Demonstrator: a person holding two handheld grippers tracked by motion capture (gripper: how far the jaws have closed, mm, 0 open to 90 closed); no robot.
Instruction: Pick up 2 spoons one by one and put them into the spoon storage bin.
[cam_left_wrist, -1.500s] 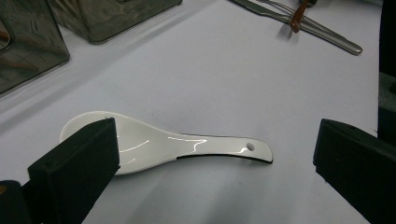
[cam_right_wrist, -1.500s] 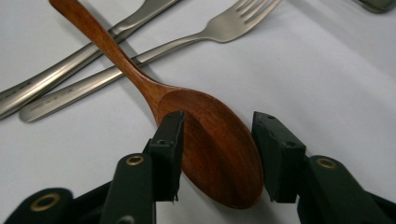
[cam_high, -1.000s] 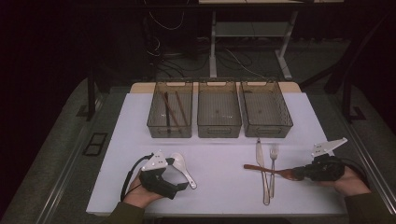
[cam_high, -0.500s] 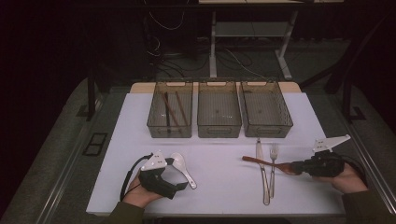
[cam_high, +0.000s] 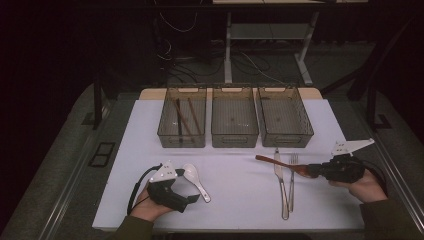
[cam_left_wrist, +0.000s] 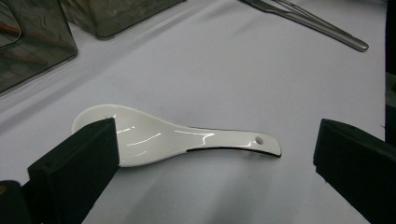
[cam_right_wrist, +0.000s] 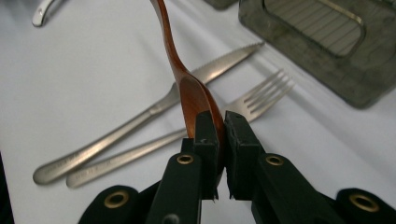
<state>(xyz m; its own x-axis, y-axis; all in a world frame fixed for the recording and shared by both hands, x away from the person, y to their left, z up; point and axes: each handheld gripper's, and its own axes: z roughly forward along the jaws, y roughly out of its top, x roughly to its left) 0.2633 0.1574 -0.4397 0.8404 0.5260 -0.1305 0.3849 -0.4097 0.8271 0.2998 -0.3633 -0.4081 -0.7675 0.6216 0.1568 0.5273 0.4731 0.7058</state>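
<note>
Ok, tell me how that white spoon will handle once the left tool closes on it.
The white spoon looks glazed and glossy, so it may slip between the left tool's flat pads. It seems rigid ceramic, probably chipping if dropped. Its curved bowl could rock when pushed.

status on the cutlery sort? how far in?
Early. Done: chopsticks lie in the left bin. In hand: right gripper is shut on the wooden spoon, lifted. Left: white spoon between the open left gripper fingers, plus knife and fork.
</note>
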